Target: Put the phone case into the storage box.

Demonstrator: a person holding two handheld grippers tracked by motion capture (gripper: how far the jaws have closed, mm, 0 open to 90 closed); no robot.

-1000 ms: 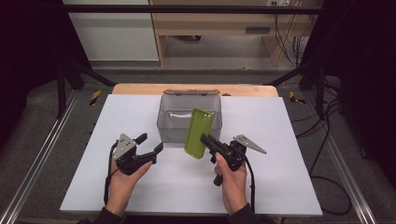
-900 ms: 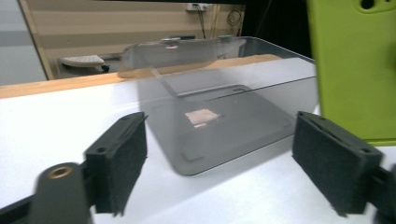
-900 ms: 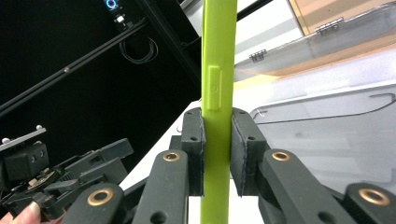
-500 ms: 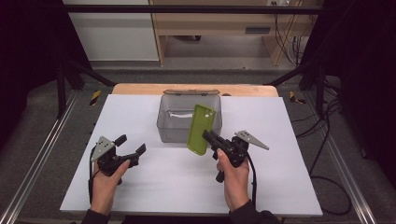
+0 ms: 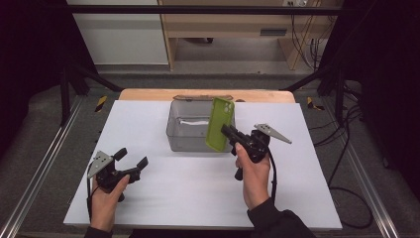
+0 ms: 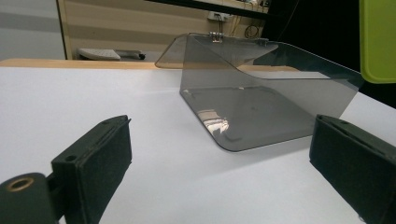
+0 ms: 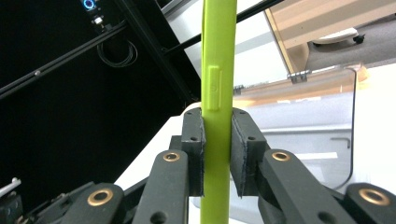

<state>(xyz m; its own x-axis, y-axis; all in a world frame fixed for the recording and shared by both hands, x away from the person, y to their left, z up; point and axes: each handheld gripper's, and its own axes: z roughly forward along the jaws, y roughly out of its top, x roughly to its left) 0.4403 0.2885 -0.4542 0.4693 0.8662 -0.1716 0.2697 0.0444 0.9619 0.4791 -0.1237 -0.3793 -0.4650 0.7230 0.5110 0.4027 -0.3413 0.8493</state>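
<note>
A lime-green phone case (image 5: pixel 219 124) stands upright above the front right corner of a smoky clear plastic box (image 5: pixel 188 134) at the table's middle back. My right gripper (image 5: pixel 227 132) is shut on the case's lower edge. In the right gripper view the pads (image 7: pixel 194 154) squeeze the thin case (image 7: pixel 218 56) edge-on, with the box (image 7: pixel 327 130) behind. My left gripper (image 5: pixel 132 157) rests low at the front left, open, with nothing in it; its jaws have just been opening. The left gripper view has my left gripper (image 6: pixel 224 163) facing the box (image 6: pixel 261 93), with the case (image 6: pixel 378 42) at top right.
The box's hinged lid (image 5: pixel 203 97) lies folded back toward the table's wooden far edge. The white tabletop (image 5: pixel 163 198) spreads bare in front of the box. Metal rails (image 5: pixel 44 168) run along both sides, and cables (image 5: pixel 346 144) trail on the floor at right.
My left gripper has drawn away from the case to the left, and its jaws now stand wider. My right gripper has lifted the case up and toward the box.
</note>
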